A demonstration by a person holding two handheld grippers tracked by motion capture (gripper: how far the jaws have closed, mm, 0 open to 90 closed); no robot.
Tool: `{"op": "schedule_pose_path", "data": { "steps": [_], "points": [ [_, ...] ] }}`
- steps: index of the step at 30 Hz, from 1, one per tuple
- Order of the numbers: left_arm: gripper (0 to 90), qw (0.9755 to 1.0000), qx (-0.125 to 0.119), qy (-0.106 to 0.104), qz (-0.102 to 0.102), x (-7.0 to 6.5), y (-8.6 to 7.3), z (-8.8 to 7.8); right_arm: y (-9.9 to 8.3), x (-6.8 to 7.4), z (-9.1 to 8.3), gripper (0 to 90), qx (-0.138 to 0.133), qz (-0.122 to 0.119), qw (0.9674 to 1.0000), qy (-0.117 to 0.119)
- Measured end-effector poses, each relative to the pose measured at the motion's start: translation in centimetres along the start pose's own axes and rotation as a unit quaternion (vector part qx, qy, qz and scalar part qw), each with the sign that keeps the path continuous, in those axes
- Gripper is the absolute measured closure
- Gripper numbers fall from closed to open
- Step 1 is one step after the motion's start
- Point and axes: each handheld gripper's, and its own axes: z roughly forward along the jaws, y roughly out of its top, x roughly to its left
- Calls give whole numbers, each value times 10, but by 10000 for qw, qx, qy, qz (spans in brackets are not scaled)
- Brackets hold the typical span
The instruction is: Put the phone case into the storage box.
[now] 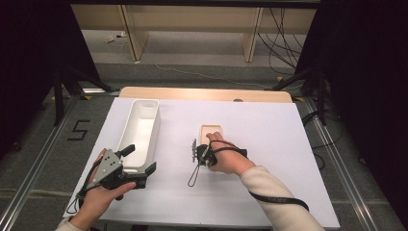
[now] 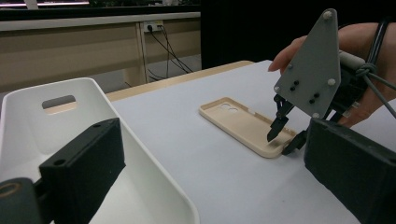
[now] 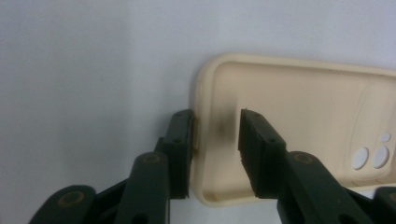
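Lighting: even and overhead, the white table [image 1: 269, 144] bright at centre, dark curtains [image 1: 370, 72] dim at 3 and 9 o'clock. Shadows: soft, short, close under the white bin [image 1: 139, 130] and the phone case [image 3: 299, 130]. Focus: near black jaws blurred in both gripper views; high view soft, slightly grainy.

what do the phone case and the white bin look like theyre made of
Phone case: looks like soft silicone or rubbery plastic, matte beige, with rounded moulded edges, a thin raised rim and no glare. Whether it is soft or hard cannot be settled by look alone.

White bin: looks like rigid moulded plastic, smooth with a slight sheen, thin even walls and a cut-out handle slot at one end.
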Motion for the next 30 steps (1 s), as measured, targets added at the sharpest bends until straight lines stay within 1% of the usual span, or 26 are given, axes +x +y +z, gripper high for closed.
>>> {"op": "schedule_pose_path", "data": {
  "steps": [2, 4, 5, 6, 7, 8, 12, 13, 14, 15, 17, 18, 21, 23, 24, 26, 27, 28, 29, 30],
  "points": [
    [49, 10000, -3, 1, 35, 0, 0, 0, 1, 3, -2, 700, 122, 130, 9998, 80],
    [49, 10000, -2, 2, 8, 0, 0, 0, 1, 2, -1, 713, 88, 6, 10000, 9],
    [49, 10000, 0, 0, 16, 0, 0, 0, 2, 3, -1, 725, 103, -2, 9999, 41],
    [49, 10000, 1, -4, 13, 0, 0, 0, 2, 5, -1, 735, 151, 84, 9998, 45],
    [49, 10000, -1, 0, 7, 0, 0, 0, 3, 5, -1, 746, 156, 65, 9999, 29],
    [49, 10000, -1, 0, 13, 0, 0, 0, 2, 4, -1, 760, 118, -28, 9999, 20],
    [49, 10000, -4, 4, -3, 0, 0, 0, 3, 5, 0, 794, 121, -57, 9999, 102],
    [49, 10000, 1, 1, 9, 0, 0, 0, 2, 5, 1, 800, 41, -33, 9999, 100],
    [49, 10000, 0, -1, 9, 0, 0, 0, 3, 7, 1, 805, 56, 30, 9999, 103],
    [50, 10000, 1, -4, 25, 0, 0, 0, 4, 7, -1, 808, 175, 27, 9998, 86],
    [50, 10000, 2, -3, 30, 0, 0, 0, 3, 6, -1, 816, 143, -84, 9999, 44],
    [50, 10000, -50, -37, 29, 0, 0, 1, 3, 7, -1, 818, 143, -90, 9998, 44],
    [50, 10000, 1, -4, 29, 0, 0, 0, 3, 7, -1, 822, 140, -91, 9999, 43],
    [50, 10000, -25, -18, 21, 0, 0, 1, 3, 7, -1, 823, 157, -80, 9998, 31],
    [50, 10000, 7, -3, 24, 0, 0, 0, 3, 8, -1, 824, 190, 15, 9998, 42],
    [50, 10000, 4, -8, 25, 0, 0, 0, 3, 8, -1, 824, 184, 13, 9998, 42],
    [50, 10000, -48, -39, 32, 0, 0, 1, 3, 8, -2, 824, 179, 29, 9998, 41],
    [50, 10000, -42, -27, 24, 0, 0, 1, 2, 7, -1, 825, 132, -37, 9998, 110],
    [50, 10000, 8, 1, 25, 0, 0, 0, 2, 7, -1, 825, 132, -37, 9998, 110],
    [50, 10000, 1, -3, 30, 0, 0, 0, 3, 7, -2, 825, 166, 34, 9998, 120]
  ]
}}
